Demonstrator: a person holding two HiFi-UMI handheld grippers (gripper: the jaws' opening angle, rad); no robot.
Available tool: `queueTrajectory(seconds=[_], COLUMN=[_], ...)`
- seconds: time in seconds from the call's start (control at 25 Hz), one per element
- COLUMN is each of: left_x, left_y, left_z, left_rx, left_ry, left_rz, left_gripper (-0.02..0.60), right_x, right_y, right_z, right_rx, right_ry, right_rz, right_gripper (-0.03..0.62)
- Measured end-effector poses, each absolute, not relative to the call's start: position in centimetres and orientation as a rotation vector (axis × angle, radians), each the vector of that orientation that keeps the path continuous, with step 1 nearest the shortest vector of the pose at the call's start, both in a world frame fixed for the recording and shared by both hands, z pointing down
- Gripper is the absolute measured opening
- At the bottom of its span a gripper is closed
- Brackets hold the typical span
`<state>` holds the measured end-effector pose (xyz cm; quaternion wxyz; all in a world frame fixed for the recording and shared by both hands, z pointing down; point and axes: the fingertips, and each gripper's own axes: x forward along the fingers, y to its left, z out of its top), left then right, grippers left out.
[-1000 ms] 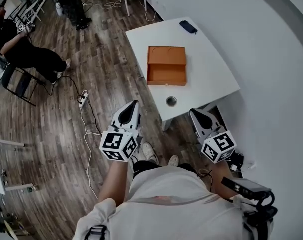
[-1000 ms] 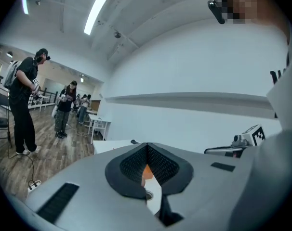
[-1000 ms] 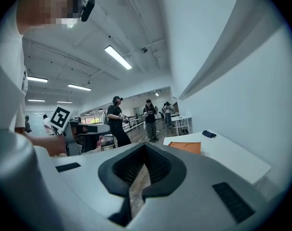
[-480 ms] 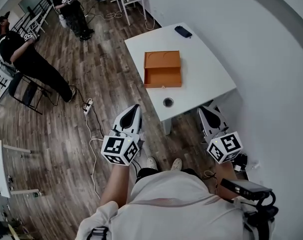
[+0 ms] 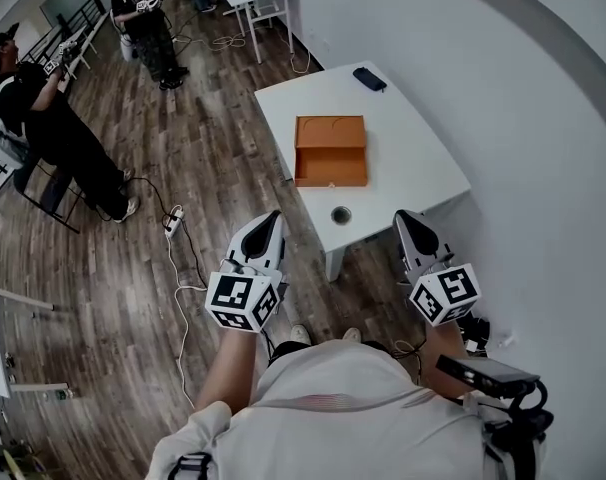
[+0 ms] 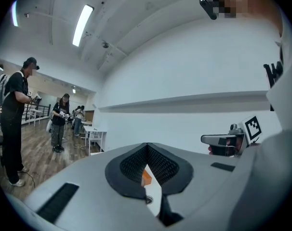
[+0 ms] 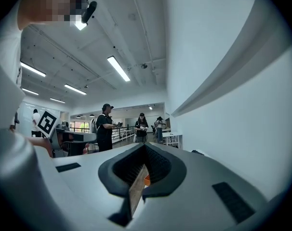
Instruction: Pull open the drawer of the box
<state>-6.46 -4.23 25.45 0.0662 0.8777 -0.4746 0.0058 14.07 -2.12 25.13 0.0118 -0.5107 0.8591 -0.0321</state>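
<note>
Both jaws pairs clenched, nothing between them. The left gripper (image 5: 270, 218) and right gripper (image 5: 407, 218) are held out in front of the person, over the floor just short of the bench (image 5: 413, 158). They point toward it, side by side but apart, and touch nothing.

The orange box (image 5: 331, 133) sits flat mid-bench, well apart from both grippers. Its near half reads as a shallow open tray with raised walls, so I judge the drawer (image 5: 331, 168) stands drawn out toward the person. Any knob or pull tab is too small to make out.

A round hole (image 5: 341, 215) in the bench lies between box and near edge. A small dark item (image 5: 369, 79) lies at the far end. Other people (image 5: 43, 118) stand across the room on the wood floor.

Stage: fits either a drawer drawn out with the grippers backed away, or a part-open drawer with the grippers on approach. These views don't settle which.

Handling note: the box looks light and the bench smooth, so the body would likely skid under any tug on the drawer unless one gripper pins it. The tug should run straight along the drawer's line toward the near edge, slow, without lifting the front. The hole sits in that line, so keep the jaws clear of it.
</note>
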Motion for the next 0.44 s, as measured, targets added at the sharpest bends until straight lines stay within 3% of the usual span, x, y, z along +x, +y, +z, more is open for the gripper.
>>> queueTrajectory(seconds=[0.44], left_x=[-7.3], left_y=[-4.4], left_z=[24.7], left_rx=[2.679], left_ry=[-1.398], left_rz=[-0.002], left_gripper=[0.011], right_x=[12.4], right_y=[-2.1], right_z=[23.9], right_rx=[-1.612], right_ry=[2.692], right_rz=[-0.052], right_gripper=[0.003])
